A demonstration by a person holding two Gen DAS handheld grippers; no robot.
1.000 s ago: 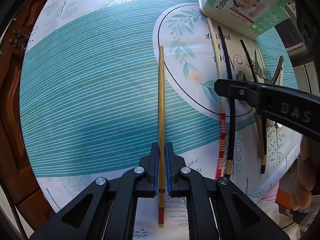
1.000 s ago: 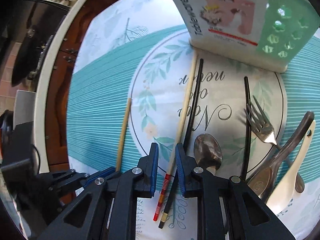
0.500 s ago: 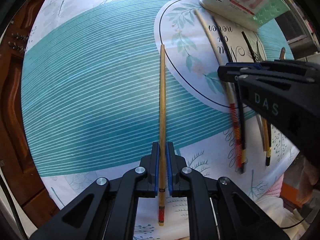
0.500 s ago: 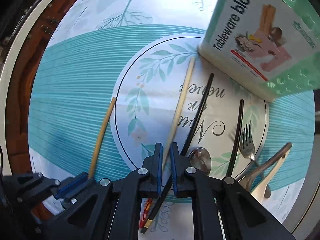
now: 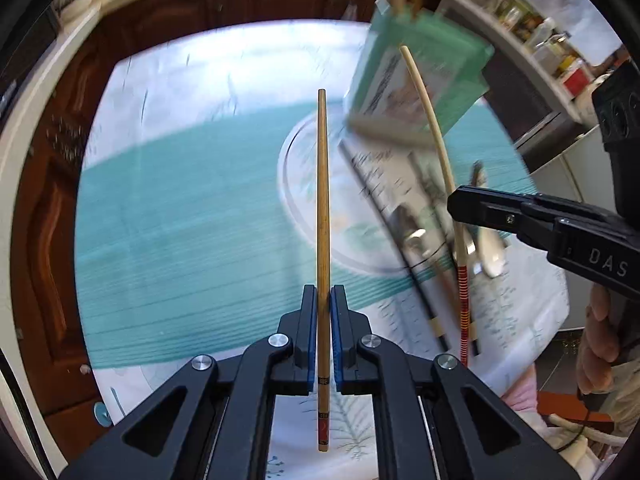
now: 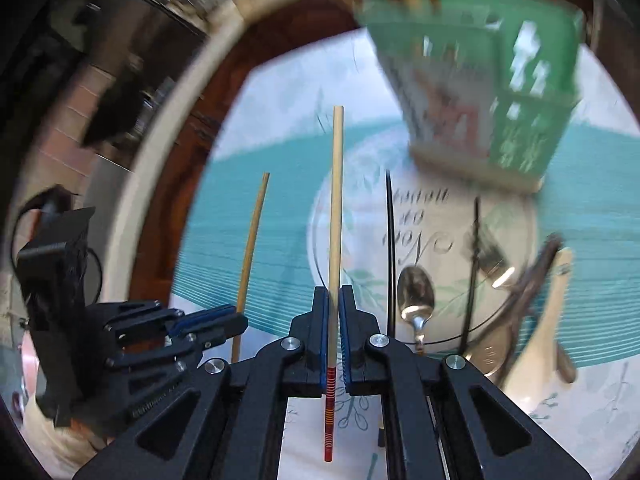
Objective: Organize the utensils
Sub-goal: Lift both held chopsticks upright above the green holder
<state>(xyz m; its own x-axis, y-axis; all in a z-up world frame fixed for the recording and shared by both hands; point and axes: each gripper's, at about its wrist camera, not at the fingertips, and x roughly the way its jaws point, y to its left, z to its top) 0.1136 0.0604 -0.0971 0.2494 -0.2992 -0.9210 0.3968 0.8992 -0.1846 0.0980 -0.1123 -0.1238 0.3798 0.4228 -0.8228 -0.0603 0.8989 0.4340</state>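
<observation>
Beneath both tongs we see the table (image 5: 168,208), spread with a teal-striped cloth, and ahead of them, up and to the right, stands the green tableware block (image 6: 492,92), a holder whose top already shows pale stick ends, though blur keeps us from saying what they are; we judge it the place every utensil is bound for; our left tongs (image 5: 323,320) are clenched on a brown chopstick (image 5: 322,184), gripped near its decorated butt so the long tip points forward, ready, we think, to drop into a slot; our right tongs (image 6: 331,320) are likewise clenched on a pale chopstick (image 6: 335,208), held just above its red-banded end; both sticks seem lifted off the cloth; to the right of the right tongs the rest lie on the table: a black chopstick (image 6: 390,248), a spoon (image 6: 416,300), a fork (image 6: 494,262) and a white ladle (image 6: 544,320), loosely overlapping.
</observation>
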